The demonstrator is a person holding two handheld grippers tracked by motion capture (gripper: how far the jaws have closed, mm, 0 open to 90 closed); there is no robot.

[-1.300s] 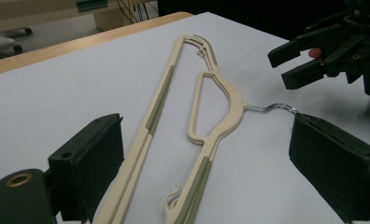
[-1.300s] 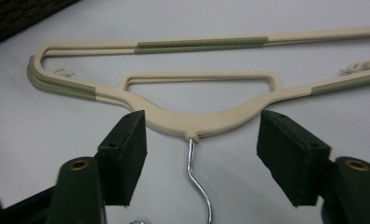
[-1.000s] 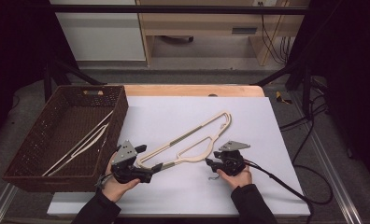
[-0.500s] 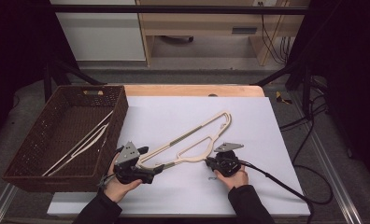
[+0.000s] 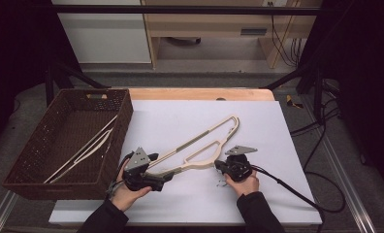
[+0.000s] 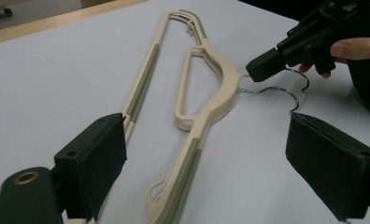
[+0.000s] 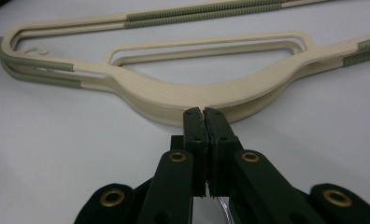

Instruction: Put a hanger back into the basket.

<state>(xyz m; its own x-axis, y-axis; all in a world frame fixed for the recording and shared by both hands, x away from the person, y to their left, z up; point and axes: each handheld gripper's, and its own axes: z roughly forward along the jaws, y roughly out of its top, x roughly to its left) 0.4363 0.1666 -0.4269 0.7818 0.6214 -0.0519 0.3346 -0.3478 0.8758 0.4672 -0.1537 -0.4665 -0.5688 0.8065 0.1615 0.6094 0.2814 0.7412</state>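
Note:
Cream plastic hangers (image 5: pixel 200 148) with grey-green ribbed strips lie stacked on the white table, seen close as hangers (image 7: pixel 206 91) and hangers (image 6: pixel 185 93). My right gripper (image 5: pixel 220 167) sits at their neck. Its jaws have just been closing and now stand together in the right gripper (image 7: pixel 203 114), pinched on the thin metal hook (image 6: pixel 267 89). My left gripper (image 5: pixel 163 177) rests at the lower-left end of the hangers. It is open: in the left gripper (image 6: pixel 211 168) the jaws stand wide on either side of a hanger arm without touching it.
A brown wicker basket (image 5: pixel 127 111) stands at the left of the table with another pale hanger (image 5: pixel 88 145) lying in it. A black cable (image 5: pixel 287 187) trails right from the right gripper. A wooden strip (image 5: pixel 200 93) edges the table's far side.
The right gripper has edged slightly left toward the hangers' neck. The left gripper and the hangers have stayed where they were.

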